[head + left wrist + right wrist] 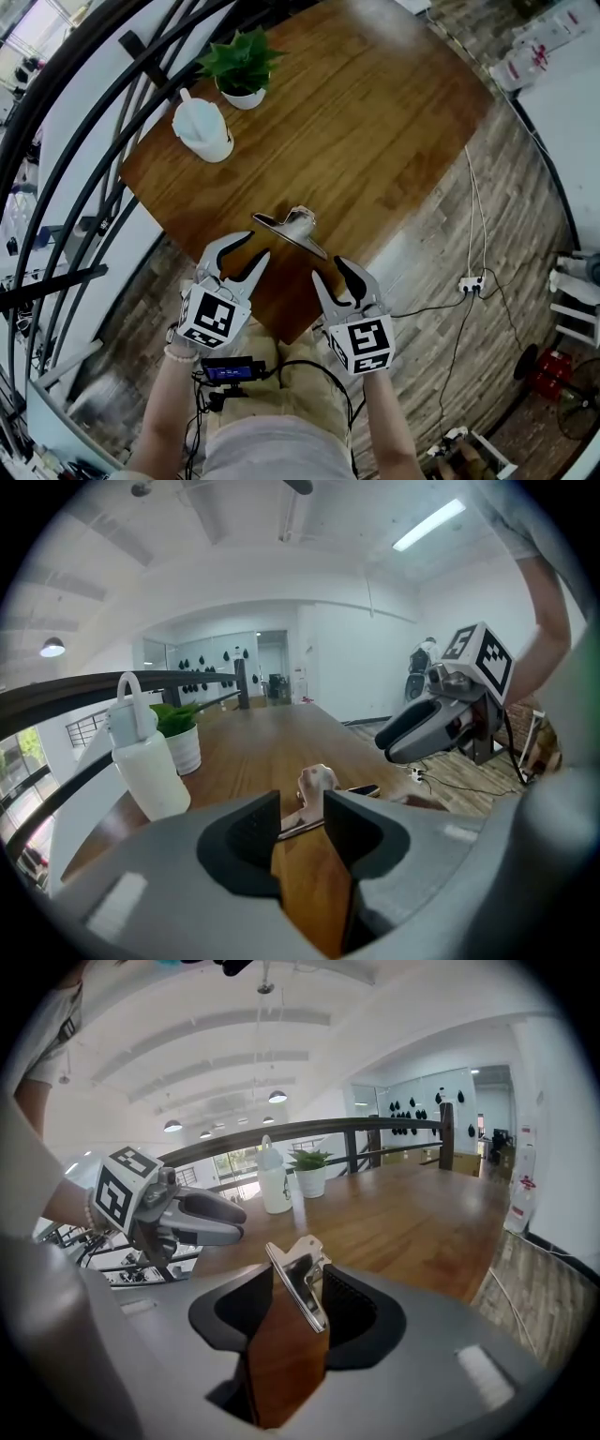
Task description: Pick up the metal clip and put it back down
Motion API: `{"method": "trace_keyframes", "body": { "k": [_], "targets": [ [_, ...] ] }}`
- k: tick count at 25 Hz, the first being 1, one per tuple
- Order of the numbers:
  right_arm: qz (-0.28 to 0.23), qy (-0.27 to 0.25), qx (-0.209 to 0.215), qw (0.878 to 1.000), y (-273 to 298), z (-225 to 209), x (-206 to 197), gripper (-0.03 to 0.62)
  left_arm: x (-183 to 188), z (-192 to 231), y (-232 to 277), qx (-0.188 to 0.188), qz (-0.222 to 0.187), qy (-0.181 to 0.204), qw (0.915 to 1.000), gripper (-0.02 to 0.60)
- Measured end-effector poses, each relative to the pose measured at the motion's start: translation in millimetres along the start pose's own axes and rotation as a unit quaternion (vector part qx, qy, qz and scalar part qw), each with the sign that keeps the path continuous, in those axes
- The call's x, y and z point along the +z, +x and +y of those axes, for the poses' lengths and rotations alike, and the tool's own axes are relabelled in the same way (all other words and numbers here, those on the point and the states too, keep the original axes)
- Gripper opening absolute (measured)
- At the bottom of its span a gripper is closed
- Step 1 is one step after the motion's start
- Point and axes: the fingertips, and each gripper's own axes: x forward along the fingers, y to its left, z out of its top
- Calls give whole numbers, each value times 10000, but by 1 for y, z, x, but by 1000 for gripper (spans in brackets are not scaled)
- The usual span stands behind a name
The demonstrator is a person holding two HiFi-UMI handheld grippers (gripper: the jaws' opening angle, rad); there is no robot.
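Observation:
The metal clip (292,228) lies on the wooden table (375,131) near its front corner, with one handle tilted upward. My left gripper (257,245) hovers just short of it on the left, jaws open and empty. My right gripper (326,268) hovers just short of it on the right, also open. In the left gripper view the clip (317,786) sits a little beyond the jaw gap of that gripper (302,810), and the right gripper (433,726) shows at right. In the right gripper view the clip (302,1283) stands in line with the gap of that gripper (295,1296); neither pad touches it.
A white bottle (203,127) and a potted plant (242,67) stand at the table's far left. A dark curved railing (84,141) runs along the left side. A power strip (471,283) with cables lies on the floor to the right.

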Motion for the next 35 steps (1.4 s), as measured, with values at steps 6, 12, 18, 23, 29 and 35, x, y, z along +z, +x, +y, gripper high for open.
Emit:
{"method": "trace_keyframes", "body": {
  "k": [6,12,18,23,29,35],
  "targets": [
    [232,-172,93,9995,18,-4,-11,178,-14,5,20,-144,225,213,9994,141],
    [444,-279,189,9984,33,-8,-20,178,-25,11,38,-273,464,435,9976,149],
    [646,-356,252,9970,42,-10,-26,178,-35,13,52,-409,706,651,9945,161],
    [748,-393,292,9960,48,-11,-31,178,-40,14,62,-488,845,875,9914,173],
    [829,-422,368,9950,52,-9,-37,178,-35,18,73,-636,940,1133,9871,183],
    [886,-428,423,9942,55,-7,-41,178,-32,17,78,-905,993,1390,9811,184]
  ]
}}
